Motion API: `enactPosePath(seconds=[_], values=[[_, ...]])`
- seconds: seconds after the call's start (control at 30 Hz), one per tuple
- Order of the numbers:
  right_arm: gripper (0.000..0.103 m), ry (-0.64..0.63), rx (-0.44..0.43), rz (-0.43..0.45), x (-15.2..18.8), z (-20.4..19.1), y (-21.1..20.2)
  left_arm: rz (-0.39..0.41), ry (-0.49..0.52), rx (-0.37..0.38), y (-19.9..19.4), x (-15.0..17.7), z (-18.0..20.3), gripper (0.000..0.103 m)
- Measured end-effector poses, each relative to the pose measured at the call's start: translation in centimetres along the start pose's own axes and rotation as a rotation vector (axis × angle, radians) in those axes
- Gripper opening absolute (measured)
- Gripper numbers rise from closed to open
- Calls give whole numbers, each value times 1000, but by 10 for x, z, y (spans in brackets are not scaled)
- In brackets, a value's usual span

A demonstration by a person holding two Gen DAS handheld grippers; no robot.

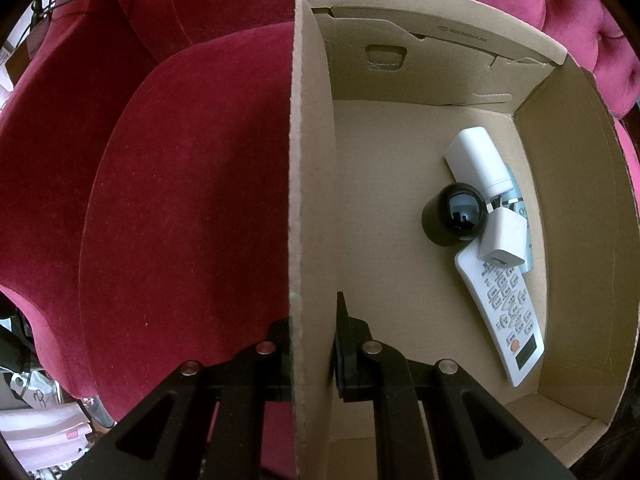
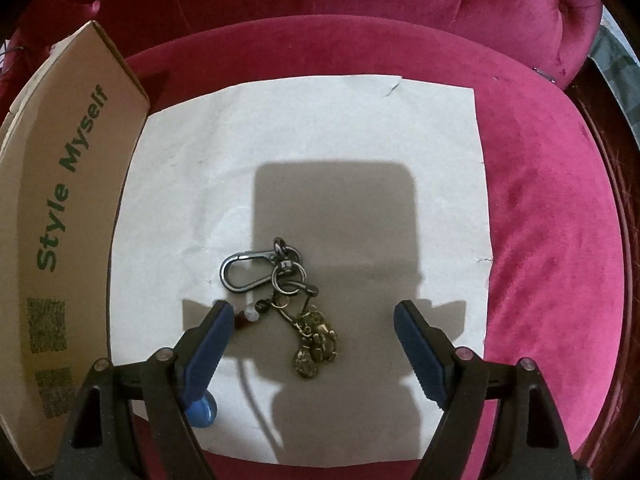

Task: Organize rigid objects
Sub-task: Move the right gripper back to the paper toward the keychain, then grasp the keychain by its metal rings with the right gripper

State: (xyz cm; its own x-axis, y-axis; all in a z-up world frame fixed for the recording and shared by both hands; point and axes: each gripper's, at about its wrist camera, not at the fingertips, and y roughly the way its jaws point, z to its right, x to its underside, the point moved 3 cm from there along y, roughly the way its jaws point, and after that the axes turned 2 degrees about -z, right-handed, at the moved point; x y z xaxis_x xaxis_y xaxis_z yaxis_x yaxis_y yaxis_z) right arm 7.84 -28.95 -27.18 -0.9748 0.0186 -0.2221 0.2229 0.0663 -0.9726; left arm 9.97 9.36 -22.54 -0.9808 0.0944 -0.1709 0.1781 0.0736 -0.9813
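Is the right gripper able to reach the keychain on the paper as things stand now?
Probably yes. The right gripper is open, its fingers standing on either side of the keychain, which lies in the open on the white paper.

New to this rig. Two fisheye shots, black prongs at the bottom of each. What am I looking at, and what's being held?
No robot arm here: a person holds a two-finger gripper in each hand, and each gripper carries a camera that looks forward along its fingers. The black prongs are those fingers.

Left wrist view: the left gripper has its jaws shut on a side wall of the cardboard box, one finger inside and one outside. In the box lie a white remote, a black dome-topped object, a white charger cube and a white bottle-like item.

Right wrist view: the right gripper has its jaws wide open and holds nothing. Between its blue pads lies a keychain on a white paper sheet, which lies on a red velvet seat. The box stands at the left.
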Motion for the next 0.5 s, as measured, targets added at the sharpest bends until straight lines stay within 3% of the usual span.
enactPosePath(seconds=[0.13,0.33,0.4,0.5], values=[[83,-12,-12,-1,-5,0,1,-1,-1,-1,0,0,0,12],[72,-26,-8,-12,-14,-6,3,-1,-2,0,0,0,0,12],[66,-29,-6,-19,-15,-6,2,-1,-2,0,0,0,1,12],[43,-25,5,-22,-17,-3,-2,-1,-2,0,0,0,1,12]])
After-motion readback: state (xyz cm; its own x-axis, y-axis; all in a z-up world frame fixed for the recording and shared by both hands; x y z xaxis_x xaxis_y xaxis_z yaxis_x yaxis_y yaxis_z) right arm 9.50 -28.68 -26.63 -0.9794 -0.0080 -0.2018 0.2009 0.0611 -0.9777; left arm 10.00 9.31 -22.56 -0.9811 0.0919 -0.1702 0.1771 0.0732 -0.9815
